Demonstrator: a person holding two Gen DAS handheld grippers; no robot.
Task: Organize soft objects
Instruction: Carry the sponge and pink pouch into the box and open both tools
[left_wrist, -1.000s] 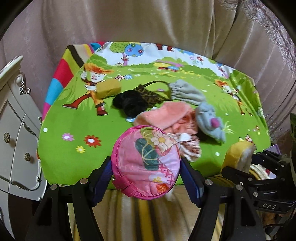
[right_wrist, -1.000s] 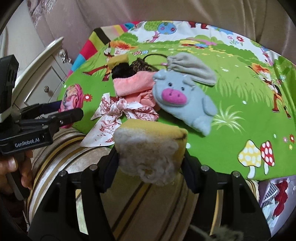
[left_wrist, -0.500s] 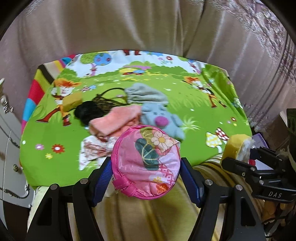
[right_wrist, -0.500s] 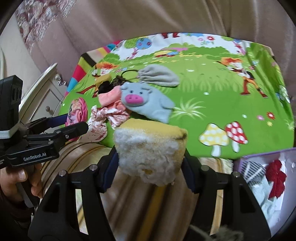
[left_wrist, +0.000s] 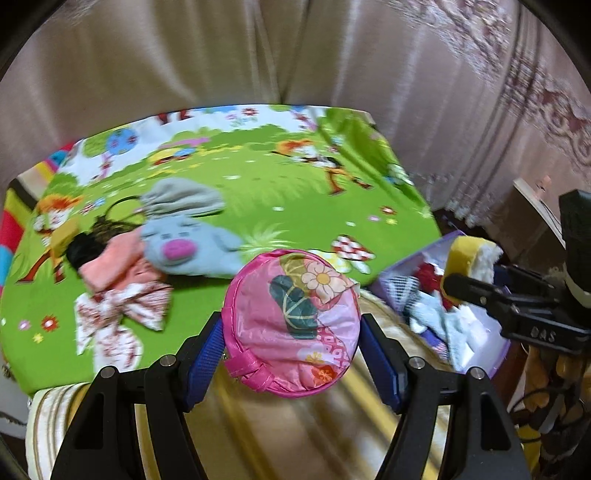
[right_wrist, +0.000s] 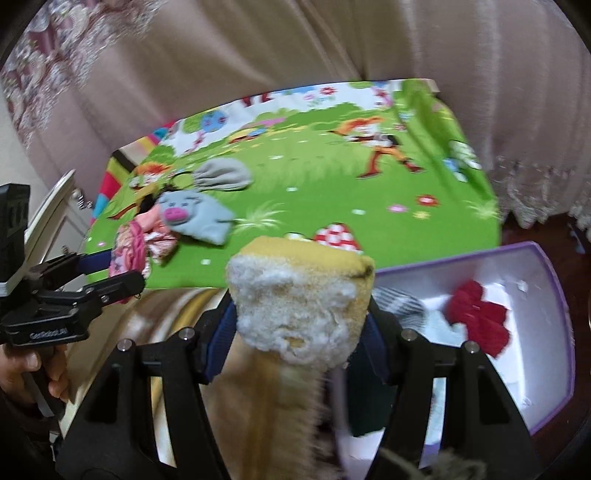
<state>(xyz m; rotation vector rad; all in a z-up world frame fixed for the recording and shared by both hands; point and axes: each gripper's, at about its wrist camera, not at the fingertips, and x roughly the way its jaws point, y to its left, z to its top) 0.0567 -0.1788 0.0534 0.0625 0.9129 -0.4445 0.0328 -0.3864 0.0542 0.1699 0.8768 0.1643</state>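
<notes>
The left gripper (left_wrist: 291, 328) squeezes a light, squashy round pink pouch (left_wrist: 293, 326); the right gripper (right_wrist: 301, 314) squeezes a soft yellow sponge (right_wrist: 301, 291).

Left gripper (left_wrist: 291, 354) with black angular arms, blue pads (left_wrist: 205, 354), silver screws (left_wrist: 167, 360), right gripper (right_wrist: 301, 332) alike, white lettering on the black bodies

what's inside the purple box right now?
In the purple box: a red knitted piece, a grey checked cloth and pale blue fabric. The right gripper and its yellow sponge cover the box's near left corner.
</notes>
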